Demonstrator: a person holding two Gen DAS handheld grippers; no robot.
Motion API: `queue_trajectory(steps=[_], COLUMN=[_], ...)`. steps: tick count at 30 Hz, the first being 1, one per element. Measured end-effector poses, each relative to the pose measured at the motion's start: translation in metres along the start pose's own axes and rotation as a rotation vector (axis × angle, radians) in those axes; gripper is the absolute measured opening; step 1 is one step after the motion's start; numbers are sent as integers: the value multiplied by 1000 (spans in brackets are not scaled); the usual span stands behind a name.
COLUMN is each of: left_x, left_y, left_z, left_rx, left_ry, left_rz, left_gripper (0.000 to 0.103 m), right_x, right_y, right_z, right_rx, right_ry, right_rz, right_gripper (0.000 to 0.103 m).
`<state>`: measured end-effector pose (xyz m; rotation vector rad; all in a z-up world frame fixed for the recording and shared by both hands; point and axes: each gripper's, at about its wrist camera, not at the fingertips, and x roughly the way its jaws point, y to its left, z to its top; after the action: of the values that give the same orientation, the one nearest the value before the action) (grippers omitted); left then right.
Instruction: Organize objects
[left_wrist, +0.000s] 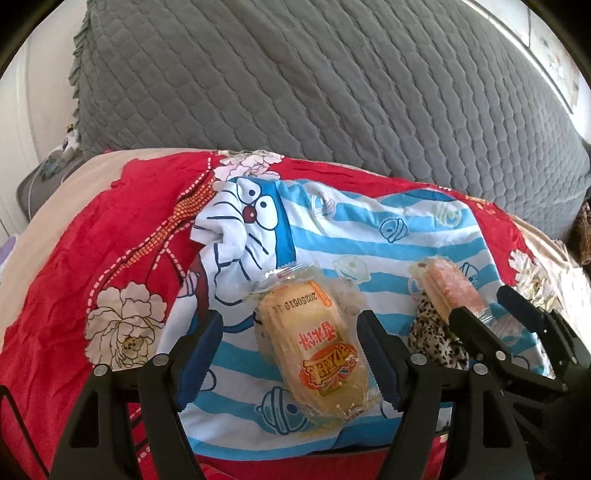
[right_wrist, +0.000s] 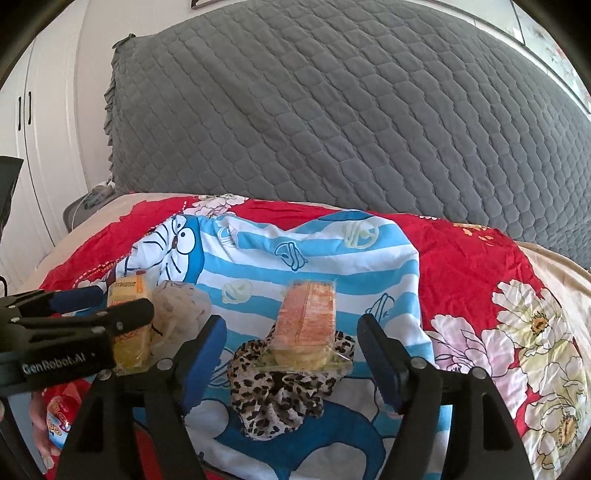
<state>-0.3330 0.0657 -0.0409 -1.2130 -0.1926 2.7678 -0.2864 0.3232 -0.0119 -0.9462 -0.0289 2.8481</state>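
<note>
Snack packets lie on the bed in front of me, one between each pair of fingers. In the left wrist view my left gripper (left_wrist: 286, 349) stands spread wide, its blue-padded fingers (left_wrist: 199, 354) on either side of a yellow rice-cracker packet (left_wrist: 314, 354) that lies lengthwise in the lower middle of the frame on a blue-and-white striped cartoon cloth (left_wrist: 332, 236); I see a gap on both sides, so the pads are not pressing on it. At the right of that same frame my right gripper (left_wrist: 495, 314) shows from the side, with the orange cracker packet (left_wrist: 452, 291) just past its tips and resting on a leopard-print cloth (left_wrist: 430, 332). In the right wrist view the right gripper (right_wrist: 291, 349) is released as well: the orange cracker packet (right_wrist: 308, 325) sits in the middle of the frame between the fingers, lying partly on the leopard-print cloth (right_wrist: 280, 391), with clear space to each pad. The left gripper (right_wrist: 103, 302) enters at the left edge of that frame, the yellow rice-cracker packet (right_wrist: 131, 325) seen between its fingers, and a pale crumpled bag (right_wrist: 181, 306) lies just beside it. The striped cartoon cloth (right_wrist: 332, 258) is spread over a red floral sheet (right_wrist: 461, 266), and a grey quilted cover (right_wrist: 332, 110) fills the upper part of both frames. At the lower left edge part of a hand (right_wrist: 40, 435) shows near a red wrapper (right_wrist: 59, 417).
</note>
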Motion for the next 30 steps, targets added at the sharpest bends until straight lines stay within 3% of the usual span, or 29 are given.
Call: queue_trajectory(steps=[9,16,30], left_x=[-7,-24,-59], left_y=[1,1,7], left_z=[-3,-12,-27], left_rx=[2,26,52], left_ry=[13,34,42], left_rz=[-3,-3,-7], left_gripper=[76,77,79], right_x=[-9,-22,-46], right_y=[-2,-5,-12], right_z=[0,-1,-4], right_rx=[-4,17,34], right_ry=[-11,-10,99], right_rz=[-1,-10,-43], right_gripper=[73,81,82])
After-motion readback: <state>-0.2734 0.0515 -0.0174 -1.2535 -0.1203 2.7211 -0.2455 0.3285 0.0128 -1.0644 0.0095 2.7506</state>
